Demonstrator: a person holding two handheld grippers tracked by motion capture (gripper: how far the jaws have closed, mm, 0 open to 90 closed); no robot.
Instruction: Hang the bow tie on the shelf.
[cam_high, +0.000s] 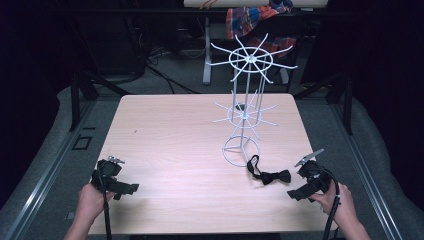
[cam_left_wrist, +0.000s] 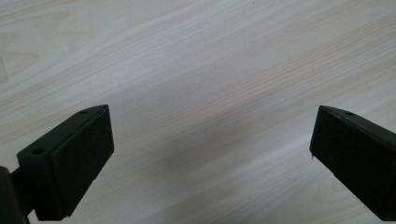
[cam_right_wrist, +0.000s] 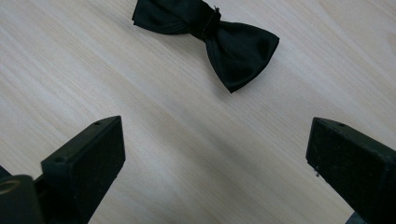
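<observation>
Bow tie (cam_high: 270, 175) seen flat on table (cam_high: 170, 145), near front right, untouched; nothing hung on rack (cam_high: 246, 107) yet, so task judged at start, likely tie to be picked up and hung. Right gripper (cam_high: 311, 181) held just beside tie, jaws wide, empty. Left gripper (cam_high: 114, 181) held at front left, well apart, jaws wide, empty. Tie long axis seen running left-right; strap loop (cam_high: 252, 165) pointed toward rack base, touching or just beside it. Rack standing upright beyond, arms bare.
</observation>
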